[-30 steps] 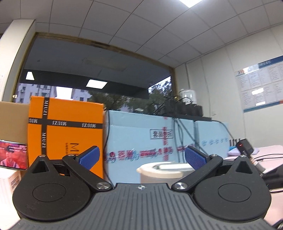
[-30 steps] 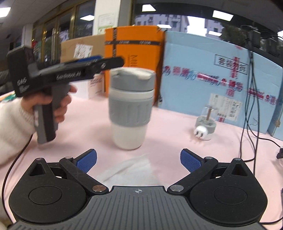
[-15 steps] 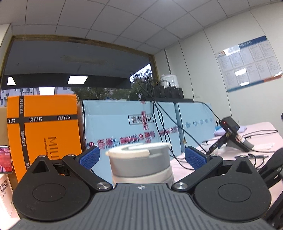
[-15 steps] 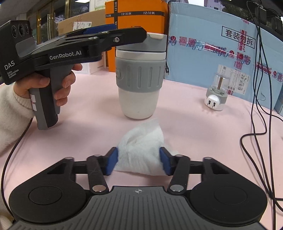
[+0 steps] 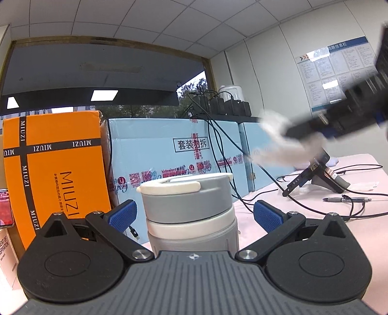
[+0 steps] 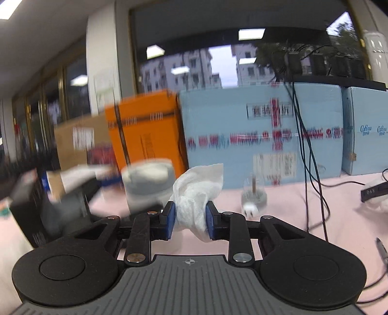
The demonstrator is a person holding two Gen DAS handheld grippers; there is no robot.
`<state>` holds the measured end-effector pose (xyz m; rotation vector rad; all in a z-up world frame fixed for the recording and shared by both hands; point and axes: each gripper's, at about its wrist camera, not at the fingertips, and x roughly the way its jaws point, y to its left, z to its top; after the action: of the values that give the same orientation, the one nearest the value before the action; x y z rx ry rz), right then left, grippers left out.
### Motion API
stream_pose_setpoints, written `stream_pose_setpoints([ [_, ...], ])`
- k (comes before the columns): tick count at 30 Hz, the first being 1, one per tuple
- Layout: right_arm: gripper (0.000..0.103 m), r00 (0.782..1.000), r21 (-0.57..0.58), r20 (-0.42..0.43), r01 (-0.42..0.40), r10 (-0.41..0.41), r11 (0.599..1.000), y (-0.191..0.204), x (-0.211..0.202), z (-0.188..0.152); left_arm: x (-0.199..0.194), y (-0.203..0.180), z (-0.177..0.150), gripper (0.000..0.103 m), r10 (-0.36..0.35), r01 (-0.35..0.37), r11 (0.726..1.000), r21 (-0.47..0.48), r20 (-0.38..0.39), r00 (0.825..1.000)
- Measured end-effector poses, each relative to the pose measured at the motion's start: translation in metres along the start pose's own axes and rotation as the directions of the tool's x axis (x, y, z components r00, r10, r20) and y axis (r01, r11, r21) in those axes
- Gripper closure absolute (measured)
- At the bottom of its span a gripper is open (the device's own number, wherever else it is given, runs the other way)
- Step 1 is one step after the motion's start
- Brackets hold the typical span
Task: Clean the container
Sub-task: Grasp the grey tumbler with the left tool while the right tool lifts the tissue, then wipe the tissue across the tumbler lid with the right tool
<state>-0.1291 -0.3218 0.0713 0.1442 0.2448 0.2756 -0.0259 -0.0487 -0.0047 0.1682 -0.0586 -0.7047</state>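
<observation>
The right hand-held gripper (image 6: pixel 189 224), jaws closing, clamps a crumpled white tissue (image 6: pixel 197 193). The left hand-held gripper (image 5: pixel 194 215) stands apart around the grey-lidded white cup (image 5: pixel 191 210) on the pink table (image 5: pixel 339 232).

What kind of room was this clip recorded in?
Most likely an office or lab, not a home: a tiled drop ceiling, a printed notice board on the wall, and stacked shipping cartons with chargers and cables behind a pink-covered table.
</observation>
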Motion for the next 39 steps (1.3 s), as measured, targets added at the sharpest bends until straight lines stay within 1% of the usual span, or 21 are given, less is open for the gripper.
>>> stream_pose_setpoints([
  [2,0.078,0.999,0.019,0.034,-0.020,0.019,1.000,0.005,0.006,0.015,0.002,-0.001,0.000,0.000,0.001,-0.001,1.000,0.003,-0.015,1.000],
  [4,0.078,0.998,0.015,0.041,-0.043,0.043,0.999,0.013,0.016,0.026,0.003,-0.002,-0.001,0.000,-0.003,0.003,1.000,0.009,-0.023,1.000],
  [7,0.078,0.996,0.020,0.029,-0.080,0.079,0.997,0.023,0.036,0.036,0.004,-0.006,-0.001,0.000,-0.007,0.008,1.000,0.027,-0.026,1.000],
  [10,0.078,0.997,0.007,-0.004,-0.077,0.077,0.997,0.033,0.058,0.040,0.006,-0.006,-0.001,0.001,-0.009,0.010,0.999,0.031,-0.030,1.000],
  [12,0.078,0.997,0.004,-0.031,-0.072,0.072,0.997,0.037,0.070,0.041,0.006,-0.004,-0.001,0.010,-0.003,0.004,1.000,0.024,-0.030,1.000],
  [15,0.078,0.996,-0.004,-0.058,-0.063,0.063,0.998,0.042,0.082,0.037,0.007,-0.001,0.000,0.017,0.004,-0.004,1.000,0.010,-0.032,0.999],
  [18,0.078,0.995,-0.009,-0.082,-0.056,0.055,0.998,0.044,0.091,0.036,0.007,0.002,0.000,0.020,0.006,-0.006,1.000,0.000,-0.032,0.999],
  [23,0.078,0.997,-0.039,-0.080,-0.023,0.020,0.999,0.048,0.096,0.033,0.007,0.001,0.000,0.020,0.005,-0.005,1.000,0.009,-0.029,1.000],
  [30,0.078,0.997,0.010,-0.066,0.026,-0.025,1.000,0.030,0.094,0.033,0.007,0.002,0.000,0.020,0.006,-0.006,1.000,0.007,-0.028,1.000],
  [35,0.078,0.997,-0.030,-0.078,0.001,-0.004,1.000,0.038,0.081,0.027,0.008,0.004,0.000,0.020,0.006,-0.005,1.000,0.014,-0.026,1.000],
  [39,0.078,0.997,-0.038,-0.079,-0.020,0.017,0.999,0.045,0.082,0.027,0.009,0.007,-0.001,0.021,0.005,-0.005,1.000,0.006,-0.026,1.000],
])
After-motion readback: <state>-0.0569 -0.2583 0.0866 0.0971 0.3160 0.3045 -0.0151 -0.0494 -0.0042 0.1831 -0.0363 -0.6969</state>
